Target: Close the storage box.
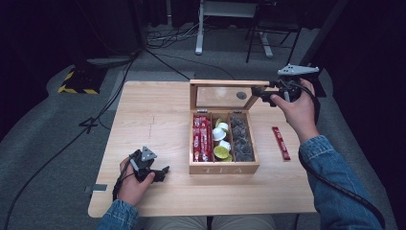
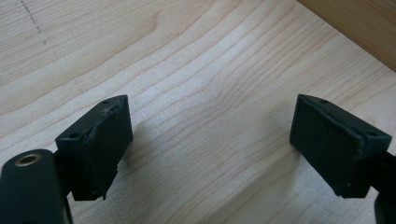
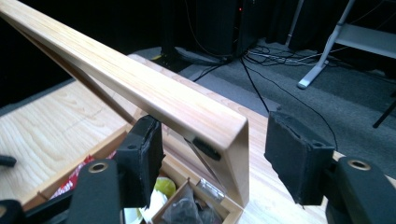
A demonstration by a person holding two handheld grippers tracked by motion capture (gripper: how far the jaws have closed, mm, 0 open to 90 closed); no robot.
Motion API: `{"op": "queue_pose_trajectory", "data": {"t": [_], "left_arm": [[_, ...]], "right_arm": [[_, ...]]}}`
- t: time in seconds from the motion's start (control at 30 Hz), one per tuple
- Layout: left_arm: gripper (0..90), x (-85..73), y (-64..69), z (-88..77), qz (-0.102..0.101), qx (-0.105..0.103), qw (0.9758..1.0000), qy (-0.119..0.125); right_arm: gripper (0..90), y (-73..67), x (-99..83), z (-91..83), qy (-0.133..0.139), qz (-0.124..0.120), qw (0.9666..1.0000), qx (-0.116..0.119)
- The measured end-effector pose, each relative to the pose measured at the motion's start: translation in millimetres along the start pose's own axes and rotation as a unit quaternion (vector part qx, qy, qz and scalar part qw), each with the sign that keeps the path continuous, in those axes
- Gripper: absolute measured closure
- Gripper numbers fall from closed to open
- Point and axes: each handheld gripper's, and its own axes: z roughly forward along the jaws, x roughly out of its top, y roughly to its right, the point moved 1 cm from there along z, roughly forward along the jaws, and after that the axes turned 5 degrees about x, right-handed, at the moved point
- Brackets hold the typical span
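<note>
Right claw [image 3: 212, 154] astride raised lid's [image 3: 154, 95] corner.

I work in what looks like a recording room or lab, not a home. My light wooden surface [image 1: 158, 120] stands on grey carpet floor [image 1: 48, 143], with dark curtains around. Black cables [image 1: 163, 40] run over the floor at the upper middle of the frame. A piece with yellow-black hazard stripes [image 1: 76, 88] is at the upper left, and a white metal stand [image 1: 201, 28] at the top.
</note>
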Motion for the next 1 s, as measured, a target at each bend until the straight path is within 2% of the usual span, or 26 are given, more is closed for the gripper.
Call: {"op": "queue_pose_trajectory", "data": {"t": [0.33,0.73,1.0], "left_arm": [[13.4,0.0,0.1,0.0,0.0,0.0,1.0,0.0],[13.5,0.0,0.1,0.0,0.0,0.0,1.0,0.0],[13.5,0.0,0.3,-0.1,-0.001,0.001,1.0,0.0]], "right_arm": [[37.8,-17.3,-14.5,-7.8,-0.023,-0.027,0.9994,0.003],[37.7,-32.0,-30.5,-15.0,-0.05,-0.042,0.9978,0.01],[37.7,-43.0,-45.0,-19.5,-0.074,-0.054,0.9956,0.017]]}}
